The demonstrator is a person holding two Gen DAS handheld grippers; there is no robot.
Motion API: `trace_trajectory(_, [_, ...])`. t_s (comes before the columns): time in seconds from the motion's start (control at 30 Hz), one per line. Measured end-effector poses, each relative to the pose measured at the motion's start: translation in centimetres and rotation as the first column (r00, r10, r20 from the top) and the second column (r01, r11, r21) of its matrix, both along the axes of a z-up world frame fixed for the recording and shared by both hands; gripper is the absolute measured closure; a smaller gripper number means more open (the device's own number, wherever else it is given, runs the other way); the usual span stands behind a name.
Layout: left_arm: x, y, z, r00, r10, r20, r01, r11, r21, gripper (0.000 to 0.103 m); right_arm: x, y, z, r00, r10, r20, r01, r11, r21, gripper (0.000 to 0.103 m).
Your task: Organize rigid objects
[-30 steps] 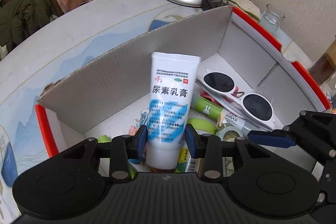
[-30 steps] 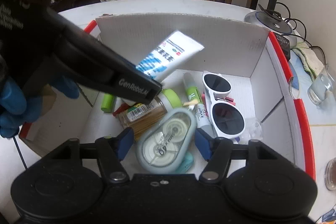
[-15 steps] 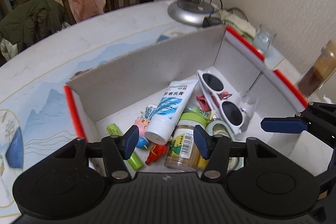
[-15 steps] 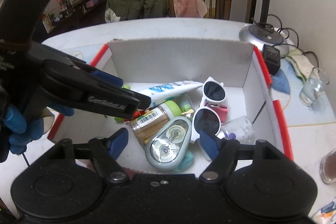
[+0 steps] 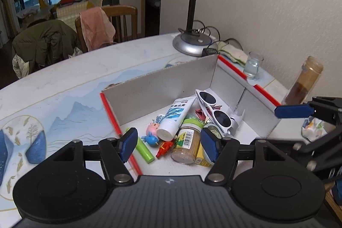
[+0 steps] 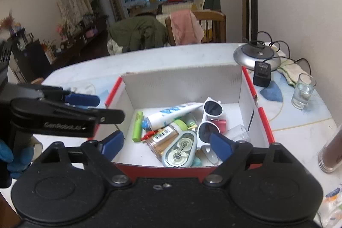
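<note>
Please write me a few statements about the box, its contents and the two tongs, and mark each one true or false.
1. The left tongs are clamped on the white tube. False: they are open and empty, and the tube lies in the box.
2. The white sunglasses lie inside the box. True.
3. The right tongs are open and hold nothing. True.
4. The drinking glass stands inside the box. False: it stands on the table outside it, near the lamp base.
5. The tape dispenser lies near the box's front wall in the right wrist view. True.
</note>
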State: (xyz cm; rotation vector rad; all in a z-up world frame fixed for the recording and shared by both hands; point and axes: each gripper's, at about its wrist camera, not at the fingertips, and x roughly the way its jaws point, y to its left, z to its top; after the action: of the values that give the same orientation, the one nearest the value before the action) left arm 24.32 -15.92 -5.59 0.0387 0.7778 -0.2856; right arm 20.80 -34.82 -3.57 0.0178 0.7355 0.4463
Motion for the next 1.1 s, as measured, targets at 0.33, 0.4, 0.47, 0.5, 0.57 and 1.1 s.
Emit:
trace_trajectory(0.33, [-4.4, 2.8, 1.7, 0.999, -0.008, 0.053, 0.012, 0.997, -0.074, 0.018, -3.5, -1.1, 2.1, 0.994, -0.066, 0.085, 0.059, 0.995, 0.084, 0.000])
trace_trajectory(0.4, [-4.8, 3.0, 1.7, 0.999, -0.010, 0.049, 0.014, 0.997, -0.075, 0.010, -4.0, -1.0, 2.4, 0.993, -0.069, 0.090, 0.061, 0.994, 0.093, 0.000])
trace_trajectory(0.47, [-5.5, 3.3, 1.8, 0.998, -0.019, 0.055, 0.023, 0.996, -0.085, 0.000, -4.6, -0.9, 2.7, 0.992, -0.078, 0.098, 0.068, 0.992, 0.103, 0.000])
trace_trajectory(0.5, [-5.8, 3.5, 1.9, 0.998, -0.020, 0.056, 0.025, 0.995, -0.094, 0.000, -4.8, -0.9, 2.8, 0.991, -0.084, 0.100, 0.073, 0.991, 0.109, 0.000])
trace_trajectory(0.57, [-6.3, 3.9, 1.9, 0.998, -0.024, 0.056, 0.030, 0.993, -0.112, 0.000, -5.3, -0.8, 2.9, 0.990, -0.097, 0.098, 0.085, 0.989, 0.120, 0.000])
trace_trajectory(1.1, [-9.0, 4.3, 2.6, 0.994, -0.028, 0.105, 0.038, 0.995, -0.093, 0.000, -6.9, -0.1, 3.5, 0.987, -0.129, 0.100, 0.113, 0.981, 0.156, 0.000])
